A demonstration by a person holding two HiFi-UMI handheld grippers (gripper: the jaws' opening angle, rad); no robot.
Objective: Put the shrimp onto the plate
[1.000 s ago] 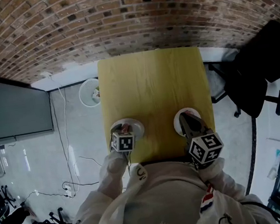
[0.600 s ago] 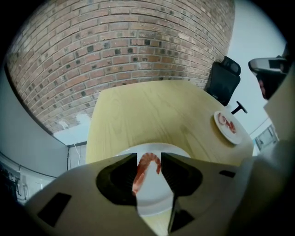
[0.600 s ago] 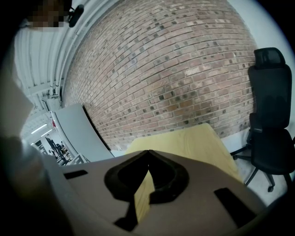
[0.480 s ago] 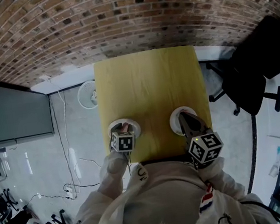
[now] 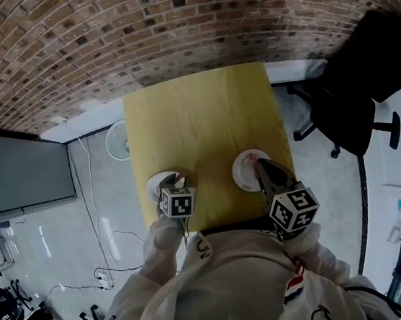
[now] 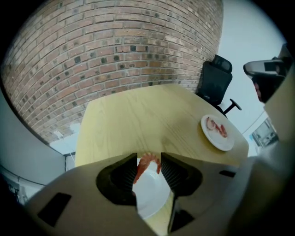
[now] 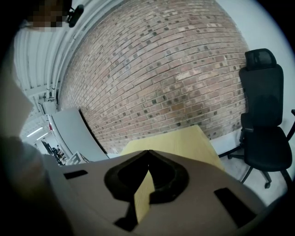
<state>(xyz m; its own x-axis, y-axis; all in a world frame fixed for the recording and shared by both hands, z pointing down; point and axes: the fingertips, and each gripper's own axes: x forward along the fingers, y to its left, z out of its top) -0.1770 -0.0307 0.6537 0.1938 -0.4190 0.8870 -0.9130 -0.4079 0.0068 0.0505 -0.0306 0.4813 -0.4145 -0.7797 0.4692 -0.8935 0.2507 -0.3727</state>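
Observation:
My left gripper (image 6: pixel 149 156) is shut on a curled pink shrimp (image 6: pixel 146 163), which spans the gap between both pads just above a white plate (image 6: pixel 150 196). From the head view this gripper (image 5: pixel 177 184) hangs over the right rim of the left plate (image 5: pixel 157 185), near the table's front edge. A second white plate (image 6: pixel 217 133) to the right holds two red shrimp pieces (image 6: pixel 215 127). My right gripper (image 5: pixel 261 165) reaches over that plate (image 5: pixel 244 175). Its tips (image 7: pixel 146 153) meet, shut on nothing.
The yellow table (image 5: pixel 203 119) runs back to a brick wall (image 5: pixel 170 29). A black office chair (image 5: pixel 356 100) stands on the right. On the floor to the left are a white round fan (image 5: pixel 117 140) and cables. A grey panel (image 5: pixel 13 171) stands further left.
In the head view the table and both plates have slid left and slightly up. The left gripper now sits over its plate's right rim, not the middle. The right gripper has shifted right across its plate.

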